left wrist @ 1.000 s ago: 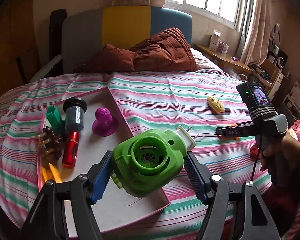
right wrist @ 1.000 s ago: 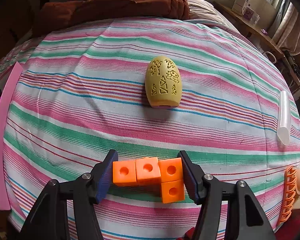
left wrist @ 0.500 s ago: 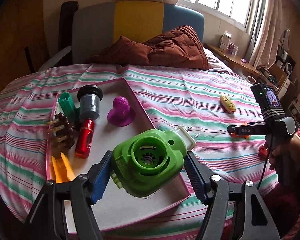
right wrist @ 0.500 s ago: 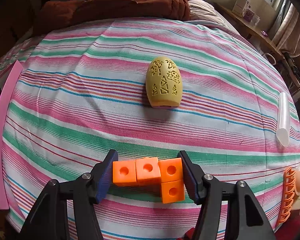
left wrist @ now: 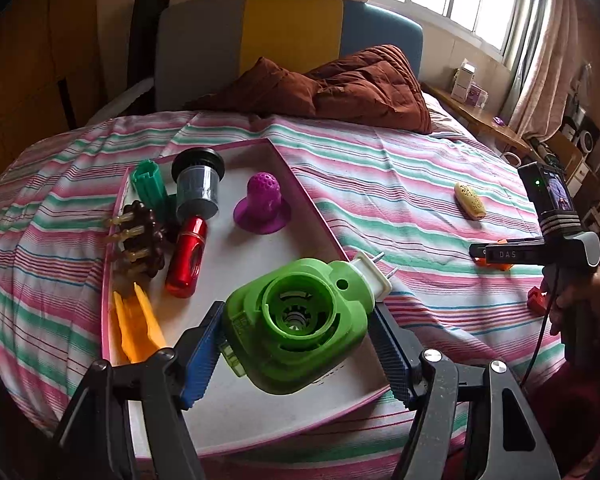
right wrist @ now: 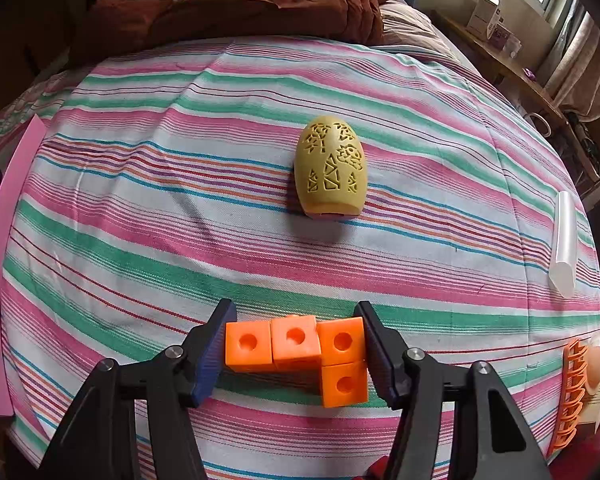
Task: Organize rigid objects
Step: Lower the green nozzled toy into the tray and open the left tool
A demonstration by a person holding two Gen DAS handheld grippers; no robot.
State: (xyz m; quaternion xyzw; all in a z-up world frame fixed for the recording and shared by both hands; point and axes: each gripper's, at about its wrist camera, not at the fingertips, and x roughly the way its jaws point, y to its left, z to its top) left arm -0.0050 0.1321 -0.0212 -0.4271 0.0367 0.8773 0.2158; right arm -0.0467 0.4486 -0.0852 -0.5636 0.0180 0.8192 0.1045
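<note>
My left gripper (left wrist: 300, 344) is shut on a green plug-in device (left wrist: 300, 320) with a white two-pin plug, held above the near part of the pink-rimmed white tray (left wrist: 260, 412). The tray holds a purple perforated dome (left wrist: 263, 204), a red cylinder (left wrist: 188, 256), a grey-black cap piece (left wrist: 198, 184), a green part (left wrist: 148, 186), a brown spiked piece (left wrist: 140, 236) and yellow wedges (left wrist: 134, 324). My right gripper (right wrist: 296, 348) is shut on an orange L-shaped cube block (right wrist: 300, 350) low over the striped bedspread. A yellow egg-shaped shell (right wrist: 330, 172) lies beyond it.
A clear tube (right wrist: 564, 244) and an orange ladder-like piece (right wrist: 572, 392) lie at the bed's right edge. A brown quilt (left wrist: 340, 84) is heaped at the headboard. The right hand-held gripper (left wrist: 540, 252) shows in the left view. A small red item (left wrist: 538, 300) lies by it.
The left gripper has moved left and a little back with the green device, so more of the tray shows. The right gripper and orange block have not moved.
</note>
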